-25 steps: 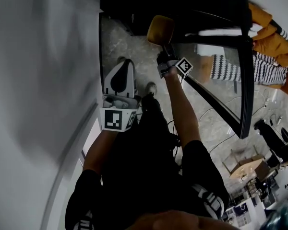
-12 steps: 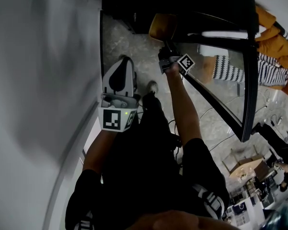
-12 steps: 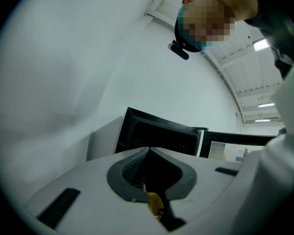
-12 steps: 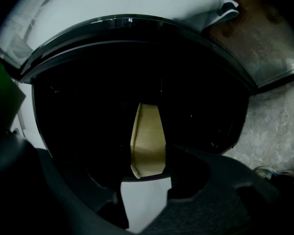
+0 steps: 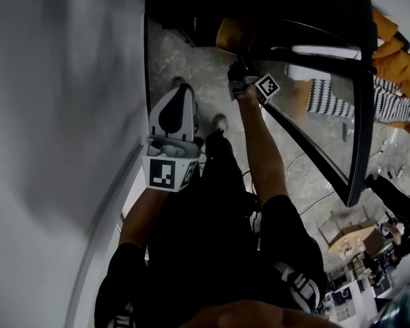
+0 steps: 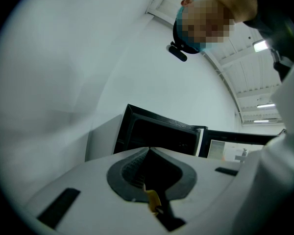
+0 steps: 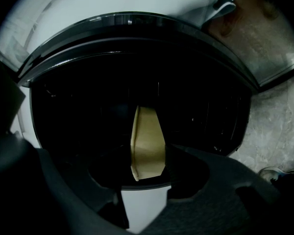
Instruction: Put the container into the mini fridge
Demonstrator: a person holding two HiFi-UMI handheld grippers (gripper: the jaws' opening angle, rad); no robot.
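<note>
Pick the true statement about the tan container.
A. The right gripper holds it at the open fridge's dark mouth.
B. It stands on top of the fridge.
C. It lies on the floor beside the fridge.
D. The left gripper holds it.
A: the right gripper view shows the right gripper clamped on the tan container, right in front of the dark inside of the mini fridge, whose door stands open.

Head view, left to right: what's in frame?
grey wall → left gripper → right gripper gripping the container → open fridge door → orange fabric
</note>
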